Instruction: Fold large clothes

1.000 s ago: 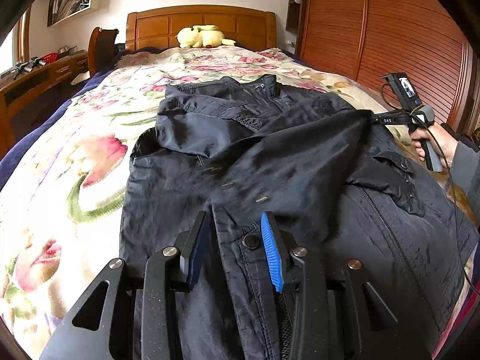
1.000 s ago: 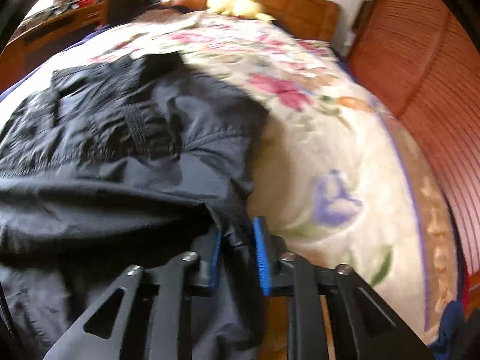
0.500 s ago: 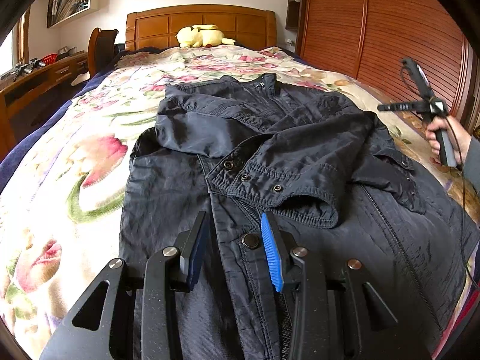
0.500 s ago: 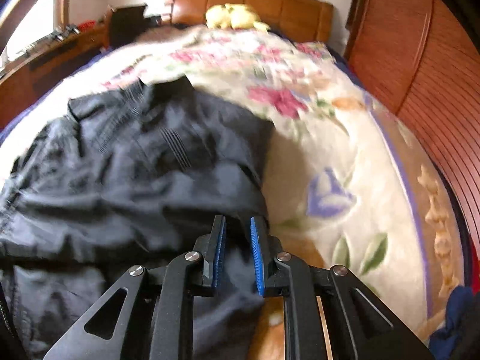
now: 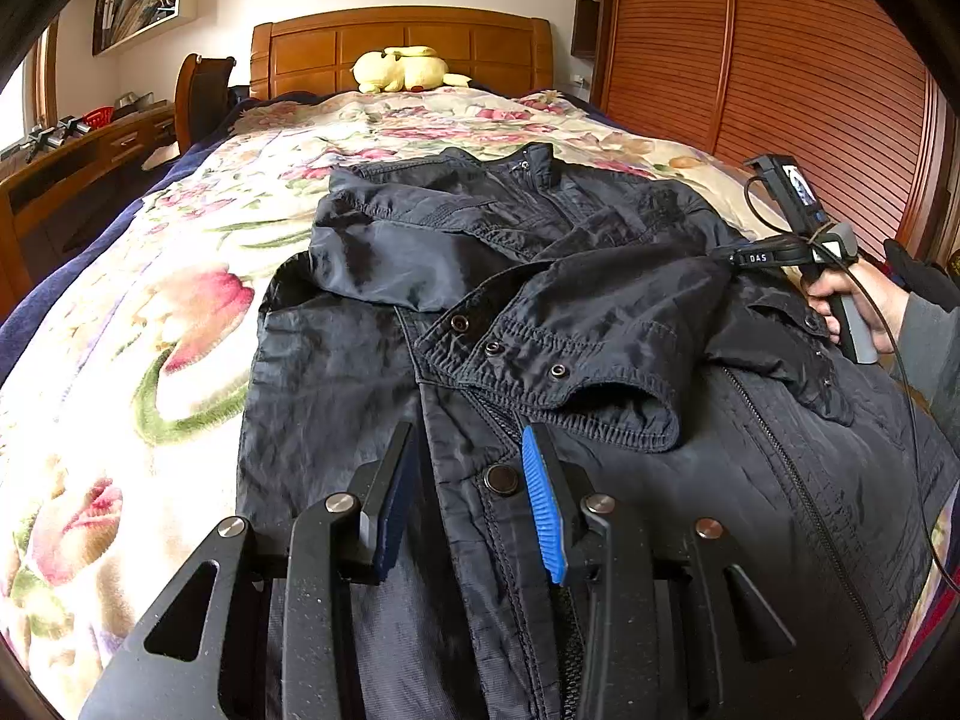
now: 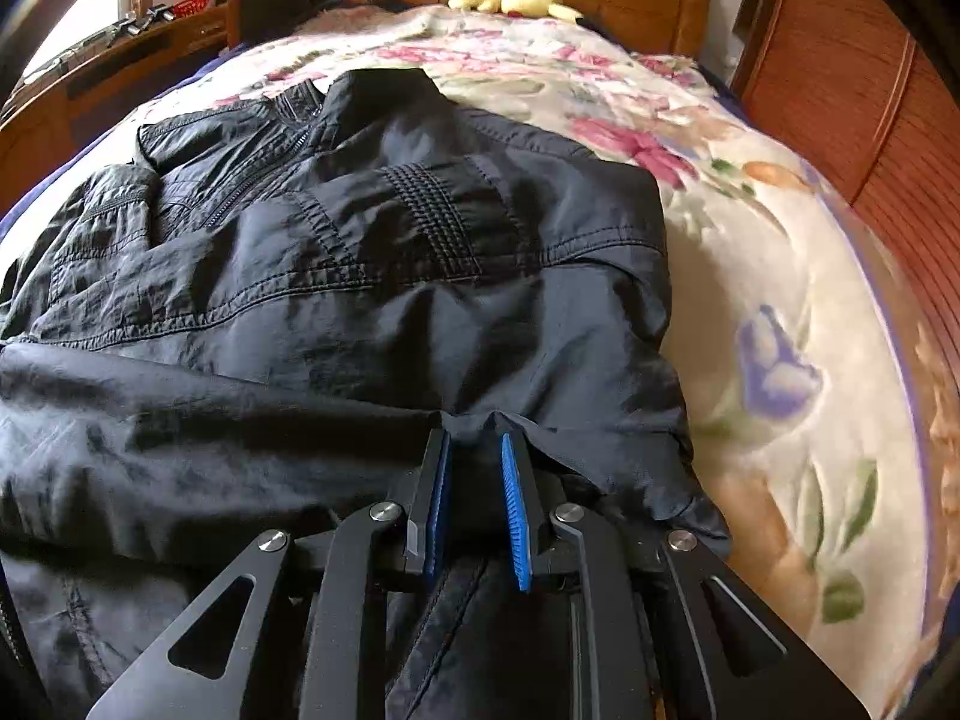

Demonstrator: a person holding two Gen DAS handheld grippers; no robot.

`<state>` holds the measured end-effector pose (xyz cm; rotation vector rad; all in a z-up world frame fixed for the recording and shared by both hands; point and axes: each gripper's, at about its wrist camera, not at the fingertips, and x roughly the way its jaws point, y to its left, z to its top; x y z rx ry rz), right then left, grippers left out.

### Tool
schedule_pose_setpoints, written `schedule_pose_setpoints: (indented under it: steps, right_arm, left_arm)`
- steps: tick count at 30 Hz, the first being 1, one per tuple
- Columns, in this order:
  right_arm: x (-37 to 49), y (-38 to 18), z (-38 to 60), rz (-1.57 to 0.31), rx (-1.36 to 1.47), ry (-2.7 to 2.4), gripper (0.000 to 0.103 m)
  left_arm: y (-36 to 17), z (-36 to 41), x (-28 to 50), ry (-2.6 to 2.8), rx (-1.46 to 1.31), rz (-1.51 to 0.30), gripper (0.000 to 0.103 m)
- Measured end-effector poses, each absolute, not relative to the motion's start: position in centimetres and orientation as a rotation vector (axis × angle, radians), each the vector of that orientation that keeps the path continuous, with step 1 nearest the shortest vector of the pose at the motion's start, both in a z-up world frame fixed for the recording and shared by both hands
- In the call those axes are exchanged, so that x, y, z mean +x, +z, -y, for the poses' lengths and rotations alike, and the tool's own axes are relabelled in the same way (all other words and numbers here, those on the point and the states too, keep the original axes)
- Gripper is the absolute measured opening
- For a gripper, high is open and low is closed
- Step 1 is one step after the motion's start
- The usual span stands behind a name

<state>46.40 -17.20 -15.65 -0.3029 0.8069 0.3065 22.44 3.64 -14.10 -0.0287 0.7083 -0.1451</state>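
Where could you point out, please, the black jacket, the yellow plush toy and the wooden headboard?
black jacket (image 5: 336,396): left wrist view, on its flat front panel.
yellow plush toy (image 5: 399,69): left wrist view, on its body.
wooden headboard (image 5: 306,51): left wrist view, on a left panel.

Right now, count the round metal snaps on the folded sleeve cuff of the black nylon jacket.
3, spaced along the black jacket's cuff: left snap, middle snap, right snap. Folds may hide others.

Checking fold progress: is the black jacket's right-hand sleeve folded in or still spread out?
Folded in. The sleeve lies across the jacket chest, its elastic cuff near the front placket.
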Motion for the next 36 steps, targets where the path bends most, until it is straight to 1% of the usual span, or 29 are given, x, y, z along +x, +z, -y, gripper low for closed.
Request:
schedule_pose_setpoints:
  steps: [4, 8, 13, 17, 25, 29, 33, 36]
  right_arm:
    - [46.0, -15.4, 17.0, -0.819, -0.333, 0.287, 0.018]
    - [44.1, -13.8, 16.7, -0.834, -0.31, 0.273, 0.019]
    - [38.5, -12.1, 17.7, -0.797, -0.304, 0.306, 0.019]
    - [33.2, -11.6, 19.0, -0.791, -0.285, 0.335, 0.024]
    - [25.6, -12.0, 21.1, -0.827, -0.286, 0.37, 0.028]
    - [24.5, -12.9, 21.9, -0.855, -0.283, 0.366, 0.031]
    - [24.8, -14.5, 22.6, -0.866, -0.219, 0.375, 0.037]
    - [25.4, -14.6, 22.9, -0.866, -0.185, 0.381, 0.038]
  left_arm:
    - [-14.2, -3.6, 22.5, -0.144, -0.026, -0.709, 0.037]
    - [-14.3, -3.5, 22.5, -0.142, -0.025, -0.709, 0.037]
    - [-14.3, -3.5, 22.5, -0.139, -0.021, -0.707, 0.037]
    - [-14.3, -3.5, 22.4, -0.138, -0.021, -0.707, 0.037]
    - [-14.3, -3.4, 22.4, -0.136, -0.017, -0.707, 0.037]
    - [-14.3, -3.5, 22.4, -0.132, -0.014, -0.707, 0.037]
    - [-14.4, -3.5, 22.4, -0.12, -0.007, -0.703, 0.037]
    - [-14.3, -3.4, 22.2, -0.113, 0.001, -0.697, 0.037]
